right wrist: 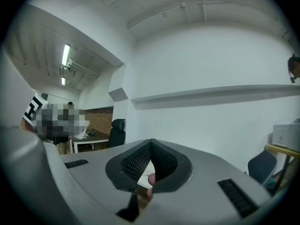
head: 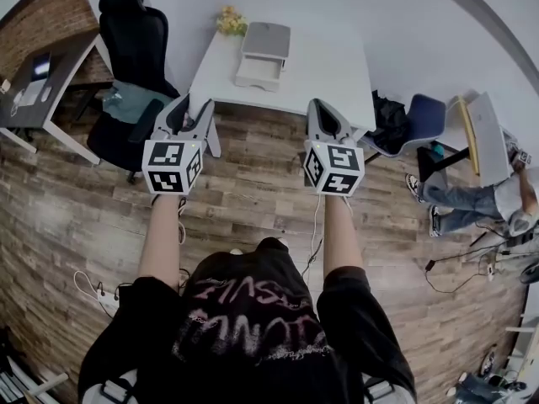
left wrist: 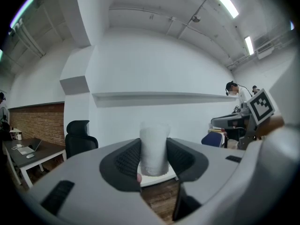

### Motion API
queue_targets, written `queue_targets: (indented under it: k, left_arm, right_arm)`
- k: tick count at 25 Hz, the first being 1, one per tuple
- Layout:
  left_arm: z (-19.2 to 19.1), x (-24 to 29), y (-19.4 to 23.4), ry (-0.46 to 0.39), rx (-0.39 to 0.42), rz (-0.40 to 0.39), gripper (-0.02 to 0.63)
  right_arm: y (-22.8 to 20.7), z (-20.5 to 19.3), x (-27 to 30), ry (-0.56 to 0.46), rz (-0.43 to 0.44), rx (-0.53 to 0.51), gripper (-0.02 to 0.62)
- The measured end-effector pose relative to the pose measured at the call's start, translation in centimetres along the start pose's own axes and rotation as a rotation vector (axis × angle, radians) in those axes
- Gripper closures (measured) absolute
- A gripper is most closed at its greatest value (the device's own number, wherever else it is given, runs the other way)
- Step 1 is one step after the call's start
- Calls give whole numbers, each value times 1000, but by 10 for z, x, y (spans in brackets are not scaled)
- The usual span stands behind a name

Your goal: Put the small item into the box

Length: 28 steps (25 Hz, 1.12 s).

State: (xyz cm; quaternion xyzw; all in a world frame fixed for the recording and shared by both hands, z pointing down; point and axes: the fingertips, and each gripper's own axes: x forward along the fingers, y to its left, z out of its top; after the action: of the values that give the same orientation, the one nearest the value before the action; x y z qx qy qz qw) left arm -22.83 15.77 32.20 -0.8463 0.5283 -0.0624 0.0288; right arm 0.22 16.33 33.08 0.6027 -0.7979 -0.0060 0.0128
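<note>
In the left gripper view, a small frosted white cylinder (left wrist: 154, 142) stands upright between the pads of my left gripper (left wrist: 154, 159), touching both. I cannot make it out in the head view. There my left gripper (head: 187, 109) and right gripper (head: 325, 113) are held level, side by side, just short of the white table (head: 333, 61). The pale box (head: 263, 53) with an open front sits on the table's far part, ahead and between the two grippers. In its own view my right gripper (right wrist: 151, 146) has its jaws meeting at the tips, with nothing between them.
A yellow bunch (head: 230, 21) lies at the table's far left corner. A black office chair (head: 130, 49) and a dark desk (head: 42, 74) stand to the left. At the right are a blue chair (head: 424, 114) and a seated person (head: 480, 196). Cables run over the wood floor (head: 253, 200).
</note>
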Motion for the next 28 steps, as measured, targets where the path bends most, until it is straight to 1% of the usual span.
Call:
queue_targets:
  k: [7,14,28]
  left_arm:
    - [-1,11,-4,2,-4,-16,434]
    - [-7,38,-2,25,8,-17,434]
    - [-15,129,9,60,7,-8,434]
  right_arm:
    - [-5,-2,6,7,-4,5,586]
    - [-20,-10,32,19,3,17,586]
    - [-72,-27,112,39,19,39,586]
